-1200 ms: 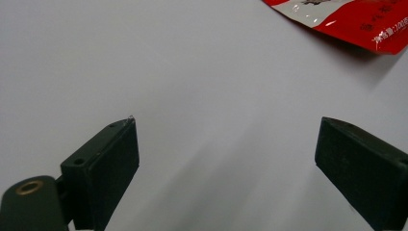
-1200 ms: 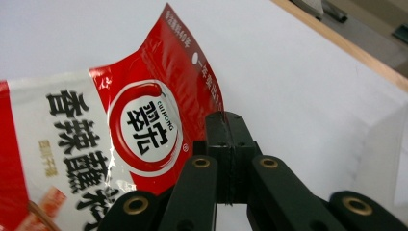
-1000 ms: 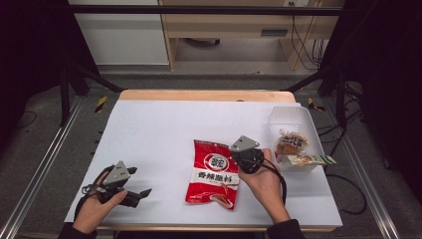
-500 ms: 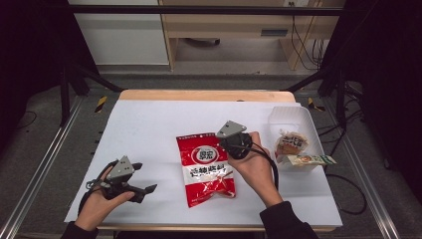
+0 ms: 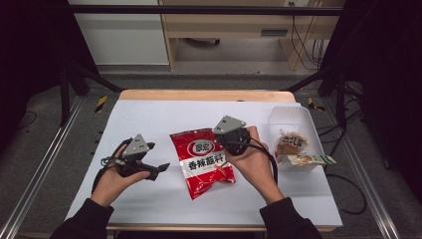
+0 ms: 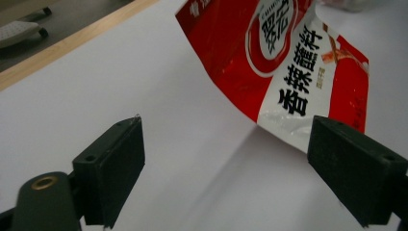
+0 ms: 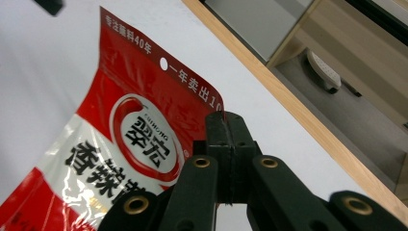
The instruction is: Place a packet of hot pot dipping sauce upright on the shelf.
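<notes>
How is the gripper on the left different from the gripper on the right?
The left gripper has its jaws wide apart with nothing between them; the right gripper is clamped shut on the red and white snack bag. The left gripper sits beside the bag, apart from it; the right gripper lifts the bag's top edge. Both are black, hand-held, with a grey plate on top.

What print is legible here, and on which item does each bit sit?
"香辣蘸料" on the red packet, down its white band.
"翠宏" in the packet's round badge.
"专注蘸料40年" and "一年卖出10…", cut off by the right tongs, along the packet's top edge.
Labels on the snacks in the clear tub: too blurred to read.
</notes>
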`<state>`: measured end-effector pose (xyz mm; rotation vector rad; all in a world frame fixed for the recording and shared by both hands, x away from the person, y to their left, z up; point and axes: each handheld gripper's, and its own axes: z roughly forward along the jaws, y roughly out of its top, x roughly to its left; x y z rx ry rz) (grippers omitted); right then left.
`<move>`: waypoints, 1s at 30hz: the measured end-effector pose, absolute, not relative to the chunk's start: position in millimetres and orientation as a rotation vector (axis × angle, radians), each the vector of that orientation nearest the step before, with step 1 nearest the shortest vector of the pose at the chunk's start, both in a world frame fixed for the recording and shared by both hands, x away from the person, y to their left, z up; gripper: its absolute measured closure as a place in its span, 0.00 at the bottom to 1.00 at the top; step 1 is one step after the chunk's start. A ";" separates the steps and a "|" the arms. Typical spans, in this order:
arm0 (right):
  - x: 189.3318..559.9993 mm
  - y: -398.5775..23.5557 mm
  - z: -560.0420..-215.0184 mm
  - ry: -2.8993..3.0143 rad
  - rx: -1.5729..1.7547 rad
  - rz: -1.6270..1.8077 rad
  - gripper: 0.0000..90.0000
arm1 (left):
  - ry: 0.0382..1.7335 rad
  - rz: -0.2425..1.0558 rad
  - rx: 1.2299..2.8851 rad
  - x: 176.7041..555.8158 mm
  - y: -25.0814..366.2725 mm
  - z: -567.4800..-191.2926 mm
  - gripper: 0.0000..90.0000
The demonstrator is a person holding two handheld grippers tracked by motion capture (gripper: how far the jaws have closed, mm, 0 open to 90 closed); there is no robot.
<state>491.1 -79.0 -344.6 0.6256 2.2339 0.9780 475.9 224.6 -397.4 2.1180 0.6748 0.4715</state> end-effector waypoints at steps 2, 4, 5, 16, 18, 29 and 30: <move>487.4 -77.4 -343.9 2.240 0.610 0.984 1.00 | 0.682 0.469 2.112 478.8 222.6 -398.5 0.15; 483.1 -75.4 -343.0 2.244 0.594 0.997 1.00 | 0.693 0.472 2.117 481.1 221.4 -400.0 0.14; 481.0 -74.4 -342.6 2.248 0.586 1.004 1.00 | 0.696 0.470 2.117 481.8 221.1 -400.7 0.14; 462.8 -72.0 -339.9 2.265 0.534 1.039 1.00 | 0.635 0.438 2.129 484.1 211.5 -399.3 0.19; 459.9 -72.2 -340.1 2.268 0.527 1.037 1.00 | 0.617 0.434 2.131 484.8 208.4 -397.9 0.20; 454.9 -75.5 -330.5 2.272 0.513 1.090 1.00 | 0.590 0.398 2.127 504.4 195.3 -400.0 0.34; 454.3 -76.0 -328.9 2.272 0.514 1.090 1.00 | 0.582 0.384 2.127 505.7 195.1 -400.3 0.37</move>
